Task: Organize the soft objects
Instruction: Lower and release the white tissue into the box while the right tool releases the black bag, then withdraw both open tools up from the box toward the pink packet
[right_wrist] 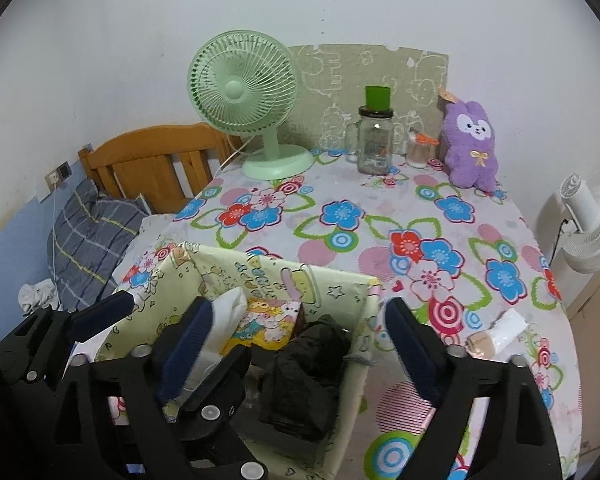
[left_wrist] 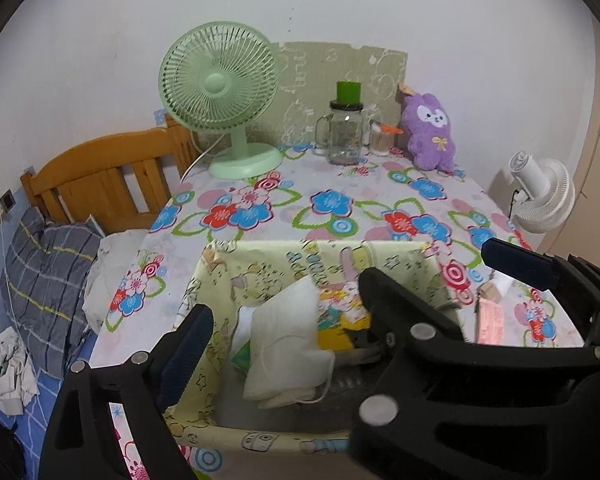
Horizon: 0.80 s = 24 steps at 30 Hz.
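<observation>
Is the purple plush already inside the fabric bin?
No, the purple plush sits upright at the table's far edge by the glass jar, well apart from the fabric bin.

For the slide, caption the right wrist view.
Open right gripper above a fabric basket holding a black bundle; purple plush waits across the table.

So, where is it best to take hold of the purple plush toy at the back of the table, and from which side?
Probably grip the purple plush toy across its middle, near the yellow bow, coming from the front. It sits upright against the wall, and a small cup stands close on its left, so the back and that side look blocked. Both the left gripper and the right gripper are open.
</observation>
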Motion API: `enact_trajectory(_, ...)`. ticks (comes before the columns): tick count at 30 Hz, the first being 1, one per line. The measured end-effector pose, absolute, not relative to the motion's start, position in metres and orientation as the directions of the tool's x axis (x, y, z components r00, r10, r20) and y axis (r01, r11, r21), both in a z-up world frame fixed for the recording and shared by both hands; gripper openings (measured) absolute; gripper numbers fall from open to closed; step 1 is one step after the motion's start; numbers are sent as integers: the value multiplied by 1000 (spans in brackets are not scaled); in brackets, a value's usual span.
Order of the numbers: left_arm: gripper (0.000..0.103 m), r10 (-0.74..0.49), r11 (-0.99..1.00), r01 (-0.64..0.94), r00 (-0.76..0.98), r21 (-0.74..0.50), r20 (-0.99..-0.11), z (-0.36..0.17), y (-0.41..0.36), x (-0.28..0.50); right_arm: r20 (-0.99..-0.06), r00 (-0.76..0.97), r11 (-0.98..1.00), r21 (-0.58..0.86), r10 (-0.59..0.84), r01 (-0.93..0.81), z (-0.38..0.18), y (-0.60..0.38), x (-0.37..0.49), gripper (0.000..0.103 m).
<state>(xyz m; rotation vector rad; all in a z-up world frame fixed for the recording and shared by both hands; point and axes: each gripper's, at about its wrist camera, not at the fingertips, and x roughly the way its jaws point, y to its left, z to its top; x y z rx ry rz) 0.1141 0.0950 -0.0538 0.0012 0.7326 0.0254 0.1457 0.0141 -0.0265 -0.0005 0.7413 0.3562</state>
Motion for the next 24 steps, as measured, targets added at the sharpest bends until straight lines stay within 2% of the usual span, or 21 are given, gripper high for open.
enact_trajectory(13,103,38,999,-35,787,17,-615,-29,67,103,-604,723,937,132,335,-323,0,-16,133,94)
enact_trajectory(24,103,31,999,-16,808,29,-588,-14,40,94,-571,761,947,102,307,-305,17,-43,122,95)
